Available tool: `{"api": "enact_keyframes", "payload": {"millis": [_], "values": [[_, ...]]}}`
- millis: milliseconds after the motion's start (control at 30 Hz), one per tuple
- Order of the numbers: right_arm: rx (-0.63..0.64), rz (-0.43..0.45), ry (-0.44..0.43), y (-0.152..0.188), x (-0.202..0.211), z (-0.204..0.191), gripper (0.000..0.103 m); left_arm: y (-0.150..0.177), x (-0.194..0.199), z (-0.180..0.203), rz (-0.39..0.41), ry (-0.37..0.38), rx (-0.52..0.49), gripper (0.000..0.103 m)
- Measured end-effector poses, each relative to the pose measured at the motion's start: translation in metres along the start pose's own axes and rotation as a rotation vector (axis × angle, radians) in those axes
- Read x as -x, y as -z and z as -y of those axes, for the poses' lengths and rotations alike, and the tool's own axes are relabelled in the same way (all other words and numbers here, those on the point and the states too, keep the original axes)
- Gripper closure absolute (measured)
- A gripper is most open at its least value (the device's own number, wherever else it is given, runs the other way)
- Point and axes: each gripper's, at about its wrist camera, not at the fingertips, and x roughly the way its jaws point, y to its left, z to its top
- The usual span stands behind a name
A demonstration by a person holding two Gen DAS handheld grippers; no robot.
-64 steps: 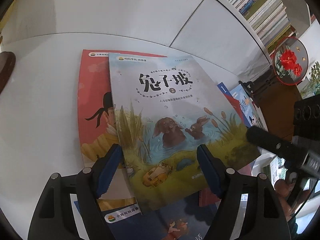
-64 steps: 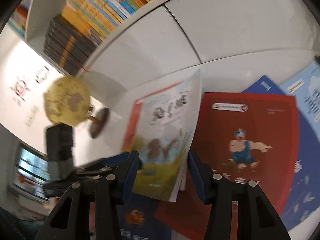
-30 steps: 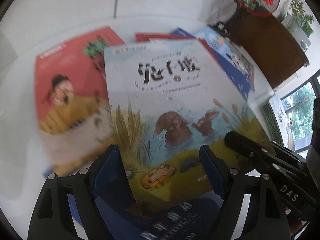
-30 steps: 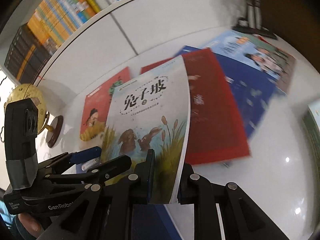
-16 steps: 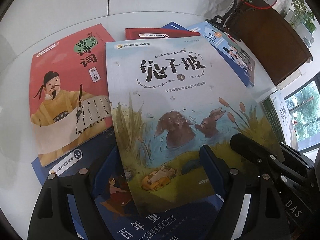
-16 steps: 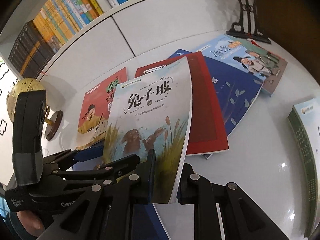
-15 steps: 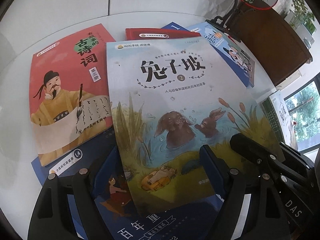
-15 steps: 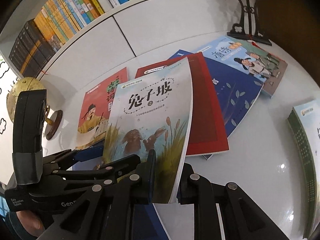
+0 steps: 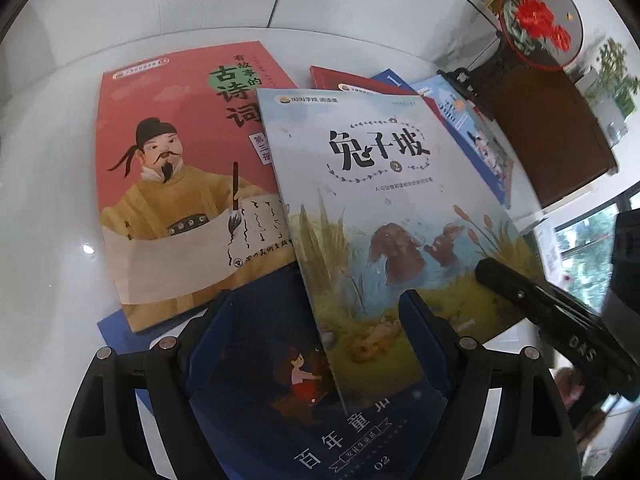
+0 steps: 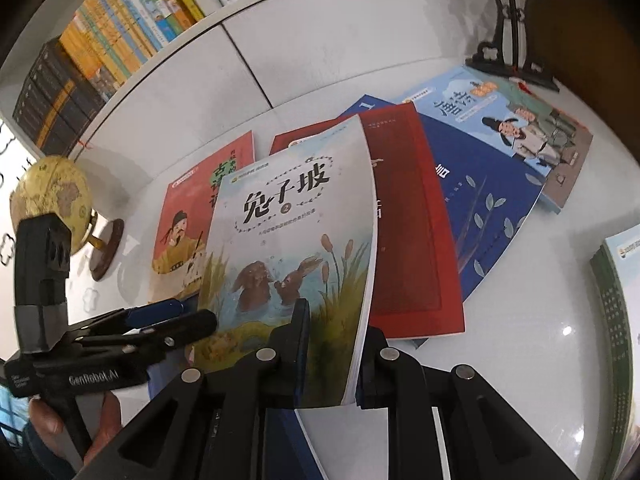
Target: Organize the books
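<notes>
The right gripper (image 10: 332,344) is clamped on the lower edge of the pale-blue paperback with two rabbits on its cover (image 10: 296,240), lifting it clear of the glossy white worktop (image 10: 532,320), its page block bowed. The left gripper (image 9: 316,340) hangs beside it with its fingers wide apart, gripping nothing.

In my judgement the tidying is barely begun: only this one book is in hand. A salmon-red book with a robed scholar (image 9: 180,176), a dark navy book (image 9: 320,400), a plain red book (image 10: 412,240), a blue book with leaves (image 10: 484,200) and a light-blue illustrated book (image 10: 516,128) lie fanned and overlapping near the worktop's back edge. A neat stack with green spines (image 10: 612,320) sits at the right edge, probably the target pile.

Bare worktop lies between the fan and that stack; the brass globe (image 10: 52,196) crowds the left edge.
</notes>
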Motion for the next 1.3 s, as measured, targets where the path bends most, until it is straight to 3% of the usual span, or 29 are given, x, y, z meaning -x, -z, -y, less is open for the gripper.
{"api": "enact_keyframes", "payload": {"millis": [200,400,500,733,1067,1300], "values": [[-0.029,-0.028,-0.024,-0.013,-0.001,0.009,0.086,-0.001,0.002,-0.004,-0.027,0.007,0.004,0.023],[0.052,-0.052,0.038,-0.018,-0.008,0.003,0.086,-0.003,0.003,-0.017,-0.051,0.134,0.090,0.023],[0.055,-0.082,0.046,-0.018,-0.015,0.006,0.086,-0.006,-0.003,-0.009,-0.052,0.182,0.082,0.023],[0.059,-0.106,0.056,-0.016,-0.022,0.009,0.085,-0.010,-0.018,0.014,0.000,0.219,0.086,0.023],[0.096,-0.094,0.062,-0.016,-0.018,0.003,0.085,-0.008,0.012,0.039,0.067,0.178,0.076,0.024],[0.081,-0.103,0.064,-0.015,-0.023,0.007,0.084,-0.013,-0.008,0.036,0.147,0.148,0.067,0.024]]}}
